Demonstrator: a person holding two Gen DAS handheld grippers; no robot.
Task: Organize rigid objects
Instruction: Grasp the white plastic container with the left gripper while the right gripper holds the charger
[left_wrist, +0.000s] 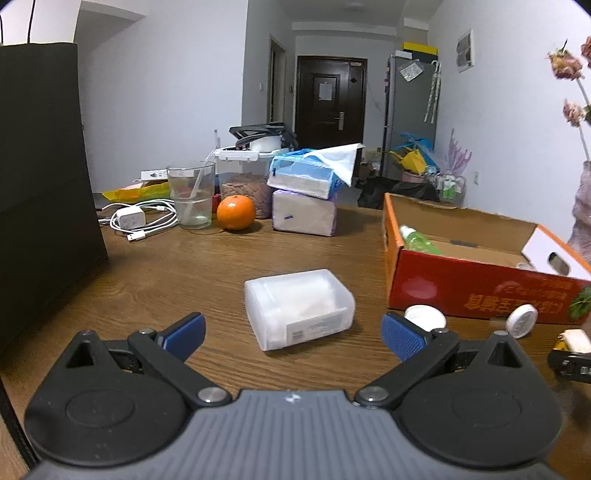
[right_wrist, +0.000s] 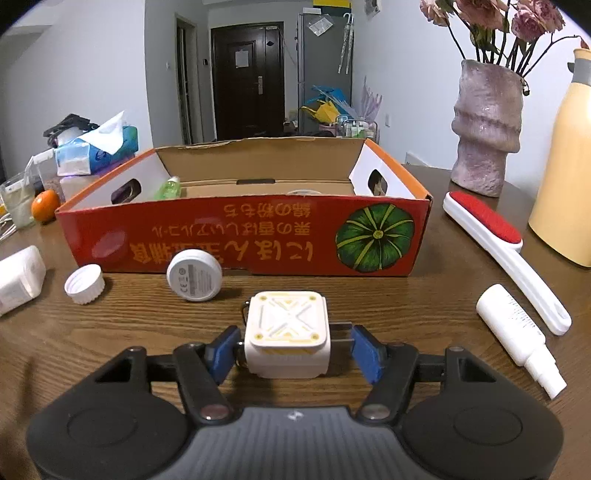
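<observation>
Two grippers are at work, and nearest to us the right gripper (right_wrist: 291, 350) has the small white and yellow cube charger (right_wrist: 286, 334) between its blue pads. The jaws are half closed around it; the left pad looks to be on the cube's side, the right pad meets the metal prongs sticking out, and we cannot tell whether the grip is firm yet. We judge the step to be seizing this charger for the orange cardboard box (right_wrist: 236, 236) just beyond. To do it well, we would want the pads squarely on the cube's flat sides, since prongs give a poor, slippery hold, and we would lift only once it is snug. The gripper points forward and down toward the wooden table (right_wrist: 332, 291), low over it.

The left gripper (left_wrist: 291, 334) has its jaws wide and nothing in them, aimed down at the frosted plastic case (left_wrist: 297, 308) lying just ahead on the table, not yet between the pads.

Farther on, a white bottle cap (right_wrist: 84, 284) and a round white disc (right_wrist: 194, 275) sit against the box's front wall; a white spray bottle (right_wrist: 517, 332) and a red lint brush (right_wrist: 498, 251) lie to the right. Inside the box we see a green bottle (right_wrist: 169, 187).
</observation>
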